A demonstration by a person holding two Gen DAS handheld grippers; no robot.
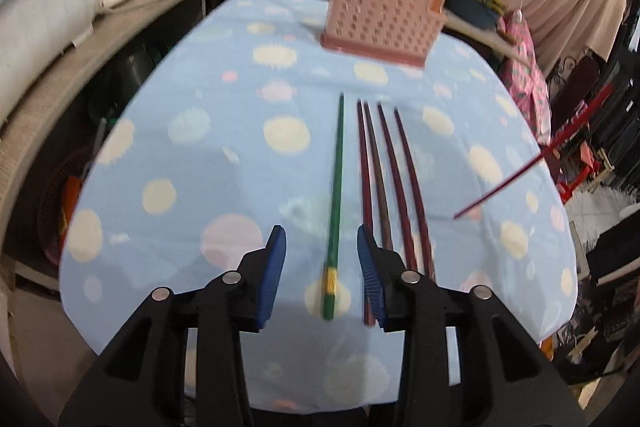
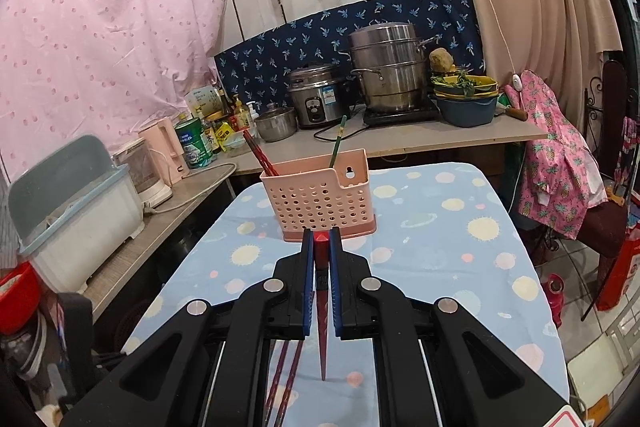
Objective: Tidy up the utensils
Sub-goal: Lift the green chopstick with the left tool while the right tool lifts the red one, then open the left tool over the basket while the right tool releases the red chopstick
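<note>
Table cover: blue cloth (image 1: 192, 163) printed with pale dots and planets, spread over the table.
Left gripper (image 1: 322, 269): jaws partly apart, gripping nothing; it points down at the cloth, and the green chopstick lies in the gap between its blue pads (image 1: 276, 267), touching neither.
Green chopstick (image 1: 336, 195): flat on the cloth, pointing away from the camera, with a yellow band near its close end.
Dark red chopsticks (image 1: 384, 179): four lie side by side just right of the green one, roughly parallel to it; their near ends pass under the left gripper's right finger.
Right gripper (image 2: 321, 247): jaws nearly closed, clamped on a red chopstick (image 2: 322, 343) whose thick end shows between the pads and whose thin tip points down toward the cloth; in the left wrist view this stick hangs slanted in the air at the right edge.
Pink basket (image 2: 320, 195): perforated holder upright at the far part of the cloth, well apart from the loose sticks.
Basket contents: dark red sticks (image 2: 260, 155) lean out at its left side, one green stick (image 2: 338, 141) at its right.
Counter behind: steel steamer pots (image 2: 388, 67), a rice cooker (image 2: 316, 99), bottles and tins.
</note>
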